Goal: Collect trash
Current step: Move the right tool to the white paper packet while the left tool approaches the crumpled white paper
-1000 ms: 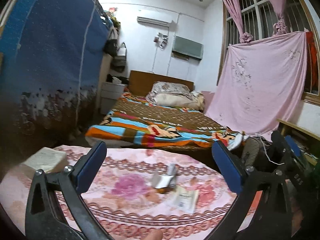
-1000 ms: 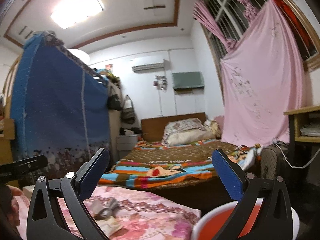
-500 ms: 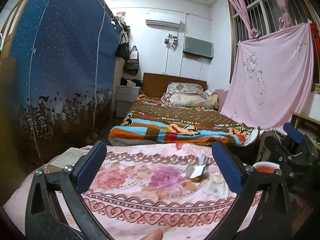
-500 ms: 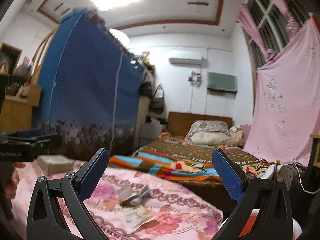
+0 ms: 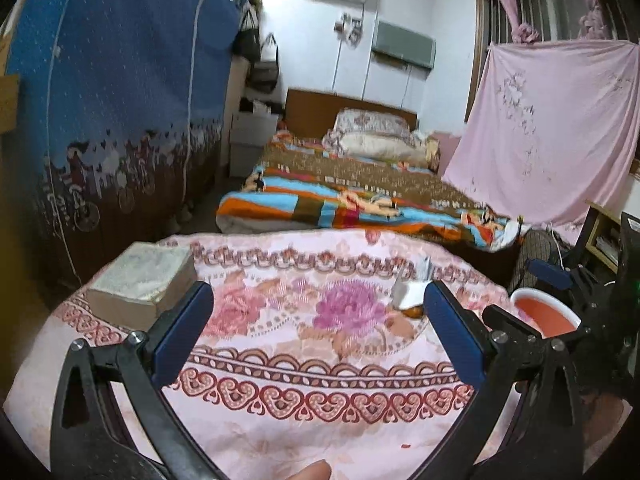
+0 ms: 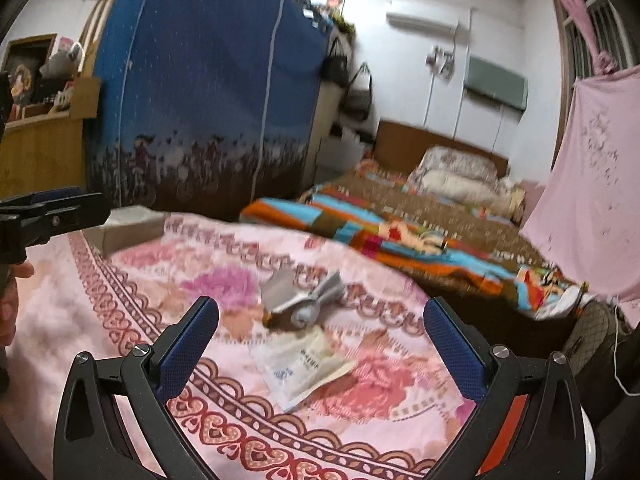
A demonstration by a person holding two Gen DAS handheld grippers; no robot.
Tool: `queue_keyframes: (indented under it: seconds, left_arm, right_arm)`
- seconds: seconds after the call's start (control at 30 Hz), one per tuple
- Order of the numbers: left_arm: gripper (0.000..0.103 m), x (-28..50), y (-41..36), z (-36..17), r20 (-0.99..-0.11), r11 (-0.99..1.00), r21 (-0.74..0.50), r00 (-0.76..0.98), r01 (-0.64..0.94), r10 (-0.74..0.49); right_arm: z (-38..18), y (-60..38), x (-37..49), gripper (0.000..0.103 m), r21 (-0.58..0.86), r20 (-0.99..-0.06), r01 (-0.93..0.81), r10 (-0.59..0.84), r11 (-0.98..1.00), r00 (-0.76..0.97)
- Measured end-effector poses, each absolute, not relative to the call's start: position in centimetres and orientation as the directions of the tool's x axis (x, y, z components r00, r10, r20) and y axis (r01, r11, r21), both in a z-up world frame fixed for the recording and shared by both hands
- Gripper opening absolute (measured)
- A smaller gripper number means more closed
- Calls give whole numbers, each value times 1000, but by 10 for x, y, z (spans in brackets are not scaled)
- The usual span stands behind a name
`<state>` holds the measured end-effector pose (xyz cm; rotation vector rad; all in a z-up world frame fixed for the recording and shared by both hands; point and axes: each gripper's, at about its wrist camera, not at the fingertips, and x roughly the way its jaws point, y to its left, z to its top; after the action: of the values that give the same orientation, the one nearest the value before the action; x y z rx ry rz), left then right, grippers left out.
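approach step: right gripper [image 6: 320, 344] and left gripper [image 5: 318, 328] hovered, jaws wide and empty; crumpled wrapper [image 6: 300, 308] and paper packet [image 6: 304, 368], somewhat blurred, lay on the worktop [image 6: 120, 320]; next, descend and close.

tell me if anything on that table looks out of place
Yes: a crumpled silver wrapper and a flat white packet lie loose on the floral tablecloth, uncollected. Both tools are open and empty.
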<state>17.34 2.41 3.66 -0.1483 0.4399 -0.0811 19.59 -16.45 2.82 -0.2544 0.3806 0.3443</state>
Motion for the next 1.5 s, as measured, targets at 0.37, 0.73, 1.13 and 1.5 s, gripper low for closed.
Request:
queue_keyframes:
  seconds: [0.37, 0.73, 1.13, 1.5]
  left_arm:
    - [64, 215, 18, 10, -630, 985, -158, 761, 69, -154]
    - [51, 235, 4, 0, -697, 972, -190, 678, 140, -234]
    - [33, 248, -21, -7, -725, 955, -218, 621, 203, -297]
    - [24, 275, -64, -10, -741, 936, -220, 577, 276, -344]
  right_arm:
    - [2, -165, 237, 102, -88, -623, -395, 259, 914, 738]
    - [-18, -156, 259, 78, -51, -744, -447, 265, 893, 613]
    - [-16, -173, 265, 67, -28, -748, -387, 238, 922, 619]
    - [-10, -212, 271, 66, 11, -732, -294, 208, 956, 649]
